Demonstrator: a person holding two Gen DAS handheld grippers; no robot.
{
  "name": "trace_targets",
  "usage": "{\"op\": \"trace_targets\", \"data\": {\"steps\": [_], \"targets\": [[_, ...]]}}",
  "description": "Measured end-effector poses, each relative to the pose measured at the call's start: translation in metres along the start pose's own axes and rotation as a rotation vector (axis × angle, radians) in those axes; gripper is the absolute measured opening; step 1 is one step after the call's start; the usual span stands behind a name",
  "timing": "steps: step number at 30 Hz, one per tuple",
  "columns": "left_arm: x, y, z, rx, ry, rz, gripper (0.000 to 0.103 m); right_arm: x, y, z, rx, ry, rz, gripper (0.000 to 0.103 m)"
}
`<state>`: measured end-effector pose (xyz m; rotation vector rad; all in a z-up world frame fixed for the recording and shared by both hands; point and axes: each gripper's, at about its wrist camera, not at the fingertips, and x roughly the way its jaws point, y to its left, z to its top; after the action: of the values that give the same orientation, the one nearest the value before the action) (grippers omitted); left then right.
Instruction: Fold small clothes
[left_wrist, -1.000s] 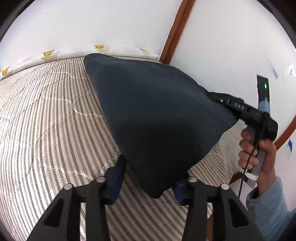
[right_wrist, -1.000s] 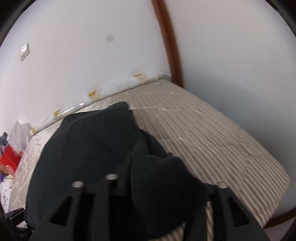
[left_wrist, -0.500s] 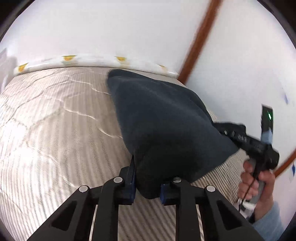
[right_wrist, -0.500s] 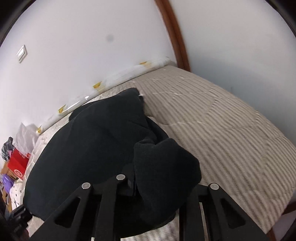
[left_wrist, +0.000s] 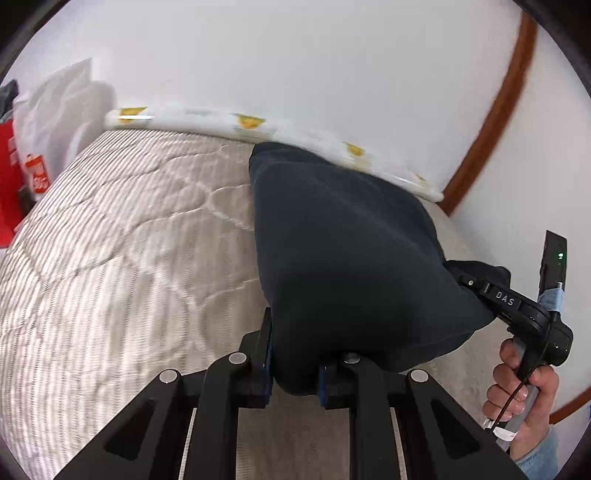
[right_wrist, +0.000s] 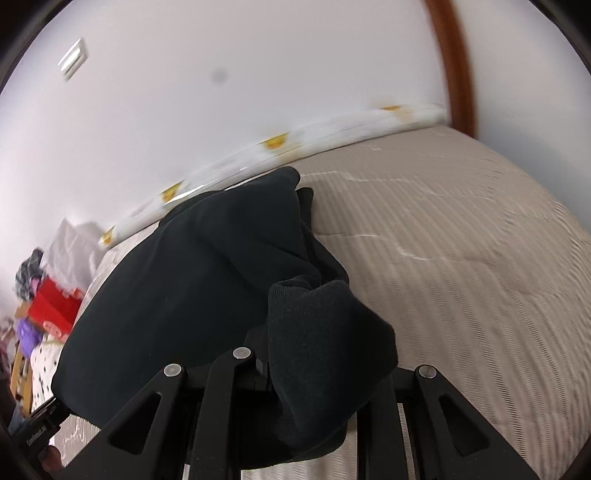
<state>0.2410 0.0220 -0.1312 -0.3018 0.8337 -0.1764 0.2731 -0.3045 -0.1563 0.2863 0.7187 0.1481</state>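
My left tool (left_wrist: 293, 363) pinching dark garment (left_wrist: 343, 251) corner, frame bottom centre. My right tool (right_wrist: 317, 373) clamped on opposite bunched edge. Garment lifted over striped bed (left_wrist: 122, 258).

Place: a home bedroom.
Bed: wide mattress (left_wrist: 122, 258) in striped, quilted beige cover, filling most of both views.
Bed edge: white rolled padding with yellow prints (left_wrist: 236, 123) along the wall.
Walls: plain white, with brown wooden trim (left_wrist: 491, 114) at the corner.
Wall fitting: white switch plate (right_wrist: 74, 59).
Clutter beside bed: red box (right_wrist: 51, 308), white plastic bags (left_wrist: 62, 110).
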Motion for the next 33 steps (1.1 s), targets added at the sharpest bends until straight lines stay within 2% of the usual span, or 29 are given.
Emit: {"op": "trace_targets", "data": {"steps": [4,7,9,12,16,21,23,27,33], "targets": [[-0.001,0.014,-0.015,-0.016,0.045,-0.025,0.016,-0.015,0.004,-0.010,-0.096,-0.029,0.052,0.019],[0.003,-0.001,-0.029,0.050,0.052,-0.016,0.016,-0.022,-0.014,-0.016,-0.065,-0.023,0.089,0.019],[0.003,-0.008,-0.033,0.084,0.050,0.006,0.016,-0.024,-0.018,-0.016,-0.047,0.001,0.080,0.021],[0.000,-0.007,-0.034,0.073,0.067,0.005,0.018,-0.039,-0.024,-0.017,-0.040,-0.006,0.077,0.028],[-0.013,0.002,-0.038,0.042,0.093,-0.043,0.020,-0.072,-0.030,-0.015,-0.052,-0.077,0.025,0.034],[-0.037,0.001,-0.050,0.049,0.074,-0.069,0.021,-0.074,-0.014,-0.007,-0.077,-0.138,0.054,0.034],[-0.048,-0.002,-0.049,0.062,0.050,-0.073,0.021,-0.058,-0.005,-0.009,-0.107,-0.116,0.045,0.034],[-0.063,-0.011,-0.037,0.099,-0.006,-0.031,0.026,-0.025,0.000,-0.025,-0.181,-0.032,-0.100,0.034],[-0.049,-0.026,-0.018,0.131,-0.016,-0.001,0.026,-0.035,-0.015,-0.025,-0.132,-0.008,-0.076,0.033]]}}
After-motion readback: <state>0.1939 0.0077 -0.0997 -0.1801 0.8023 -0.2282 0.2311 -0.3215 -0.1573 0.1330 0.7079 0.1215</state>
